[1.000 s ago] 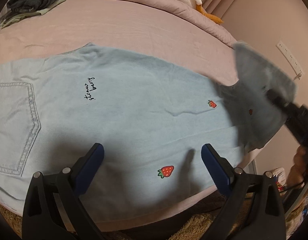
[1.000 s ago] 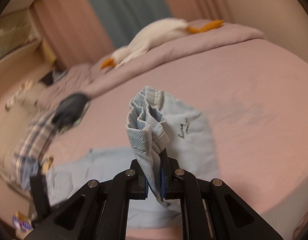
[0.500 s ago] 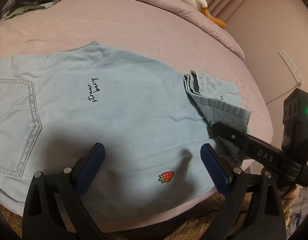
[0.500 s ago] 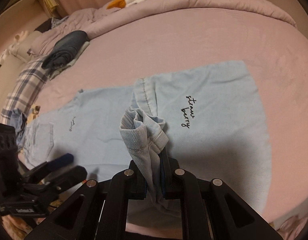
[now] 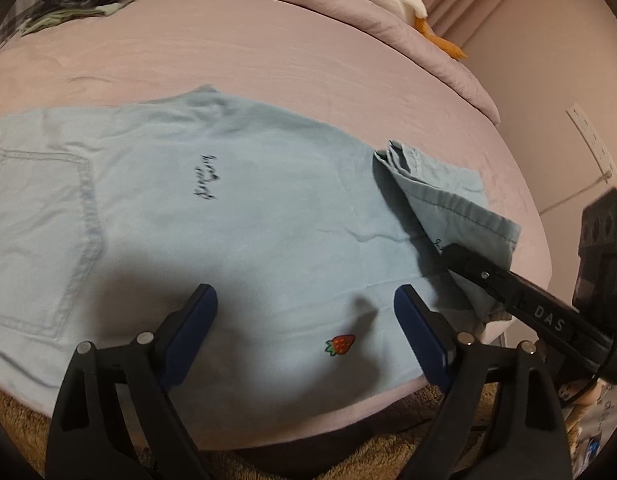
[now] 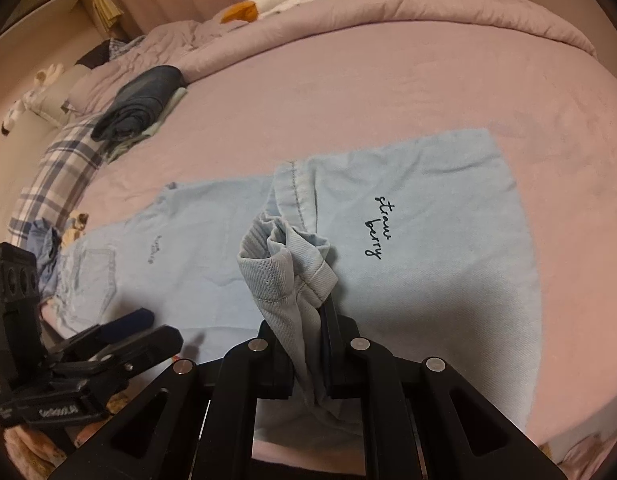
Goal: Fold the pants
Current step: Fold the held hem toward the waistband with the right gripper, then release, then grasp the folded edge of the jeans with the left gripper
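Folding of light-blue denim pants (image 5: 244, 216) laid flat along the near edge of a pink bed (image 5: 268, 52). Left: the back pocket (image 5: 40, 240) and seat lie toward the bed's left end, the cloth smooth. Centre: the left tool (image 5: 304, 312) hovers above the near edge, its blue-padded fingers (image 5: 192, 320) spread wide and holding nothing; a strawberry patch (image 5: 340, 345) lies between them. Right: the right tool (image 6: 308, 360) is clamped on the bunched hem (image 6: 284, 264) of the legs, whose end is doubled back over the rest near the bed's right edge. Handling, as judged: the denim is soft yet fairly heavy, drapes rather than stands, and creases where bunched; stitched hems and the waistband look the firmest holds, and a grip on both layers should keep the fold square.
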Demonstrator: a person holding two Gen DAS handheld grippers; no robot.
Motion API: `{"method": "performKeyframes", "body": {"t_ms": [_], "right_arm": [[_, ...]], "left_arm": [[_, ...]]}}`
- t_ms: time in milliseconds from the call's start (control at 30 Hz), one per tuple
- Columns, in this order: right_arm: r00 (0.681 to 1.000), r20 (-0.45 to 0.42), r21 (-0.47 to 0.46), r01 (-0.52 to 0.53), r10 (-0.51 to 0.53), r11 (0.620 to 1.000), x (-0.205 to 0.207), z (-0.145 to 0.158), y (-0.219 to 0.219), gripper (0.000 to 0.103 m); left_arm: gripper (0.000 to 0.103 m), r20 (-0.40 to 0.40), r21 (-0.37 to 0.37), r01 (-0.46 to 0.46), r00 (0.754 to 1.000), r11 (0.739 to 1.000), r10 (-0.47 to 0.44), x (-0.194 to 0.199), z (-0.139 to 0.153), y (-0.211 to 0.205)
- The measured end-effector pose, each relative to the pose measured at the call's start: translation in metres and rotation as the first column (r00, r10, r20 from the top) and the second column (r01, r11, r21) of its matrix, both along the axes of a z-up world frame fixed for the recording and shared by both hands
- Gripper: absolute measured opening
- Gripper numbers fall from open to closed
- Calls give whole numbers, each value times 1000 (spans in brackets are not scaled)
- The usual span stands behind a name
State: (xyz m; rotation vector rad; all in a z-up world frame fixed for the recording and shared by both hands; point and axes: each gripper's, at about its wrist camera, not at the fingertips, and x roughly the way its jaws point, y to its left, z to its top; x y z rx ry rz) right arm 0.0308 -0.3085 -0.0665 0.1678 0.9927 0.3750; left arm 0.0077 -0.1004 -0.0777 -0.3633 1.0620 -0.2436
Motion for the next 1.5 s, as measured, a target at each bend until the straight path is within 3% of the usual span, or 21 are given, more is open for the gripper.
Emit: {"method": "performKeyframes", "body": {"t_ms": [267, 767, 967, 1000, 1133, 1267, 1500], "right_arm": [[998, 4, 26, -61, 60, 998, 3, 1, 17, 11], [993, -5, 14, -118, 119, 993, -3, -2, 29, 11], [989, -96, 14, -116, 117, 993, 11, -23, 34, 11], [988, -100, 33, -114, 117, 993, 11, -21, 31, 13], [987, -106, 120, -106, 119, 987, 7, -12, 16, 47], [996, -32, 146, -81, 87, 986, -2, 17, 2, 49], [993, 88, 245, 51, -74, 968, -7, 57, -38, 66]], "left_arm": [[90, 66, 4, -57, 996, 998, 56, -14, 30, 19], [90, 48, -10, -65, 997, 998, 66, -6, 18, 27], [90, 38, -5, -86, 996, 996, 86, -6, 17, 30], [91, 39, 0, -87, 996, 996, 87, -5, 18, 30], [91, 61, 23, -77, 995, 997, 75, -4, 24, 24], [91, 99, 63, -44, 994, 997, 38, 1, 32, 12], [91, 117, 50, 3, 993, 999, -8, 14, 36, -5]]}}
